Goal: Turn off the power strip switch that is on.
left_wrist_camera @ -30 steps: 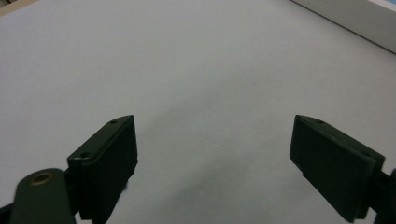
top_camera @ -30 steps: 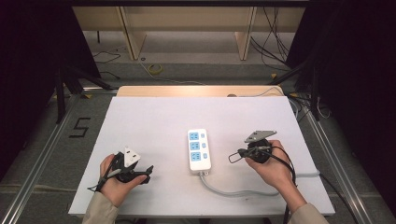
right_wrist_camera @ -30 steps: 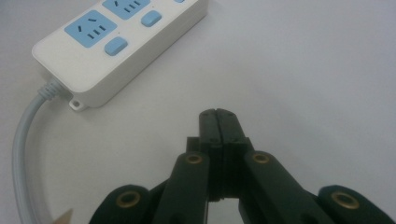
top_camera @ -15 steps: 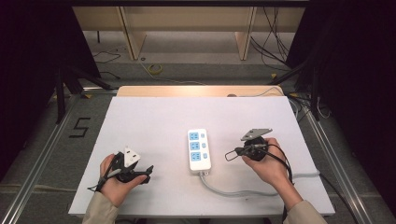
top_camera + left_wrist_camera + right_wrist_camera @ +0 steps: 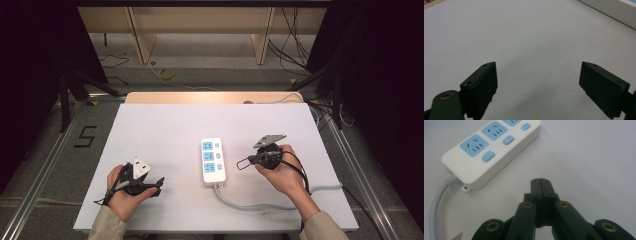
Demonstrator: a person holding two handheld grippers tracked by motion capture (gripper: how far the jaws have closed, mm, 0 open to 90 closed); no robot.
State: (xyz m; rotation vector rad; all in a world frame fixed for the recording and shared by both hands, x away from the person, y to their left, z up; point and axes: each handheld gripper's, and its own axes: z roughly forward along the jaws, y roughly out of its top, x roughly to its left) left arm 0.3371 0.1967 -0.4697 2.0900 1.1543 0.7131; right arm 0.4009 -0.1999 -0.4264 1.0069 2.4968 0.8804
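Note:
A white power strip [image 5: 213, 161] with blue sockets lies near the middle of the white table [image 5: 165, 125]. Its grey cable [image 5: 260, 204] curls off to the right. My right gripper [image 5: 241, 163] sits just right of the strip and points at it, under a grey three-cornered plate [image 5: 269, 140]. In the right gripper view its jaws [image 5: 541, 183] are pressed together with nothing between them, a short way from the strip [image 5: 491, 150] and apart from it. My left gripper [image 5: 156, 187] rests at the front left. In the left gripper view its jaws [image 5: 538, 65] stand wide apart over bare table.
Beyond the table's far edge stands wooden furniture [image 5: 200, 30] with loose cables on the floor. Metal rails [image 5: 45, 165] run along both sides. A figure 5 [image 5: 85, 136] is marked left of the table. The strip's side [image 5: 614, 10] crosses the left gripper view's top right corner.
My right gripper has drifted slightly left, closer to the power strip. The left hand and the strip have stayed put.

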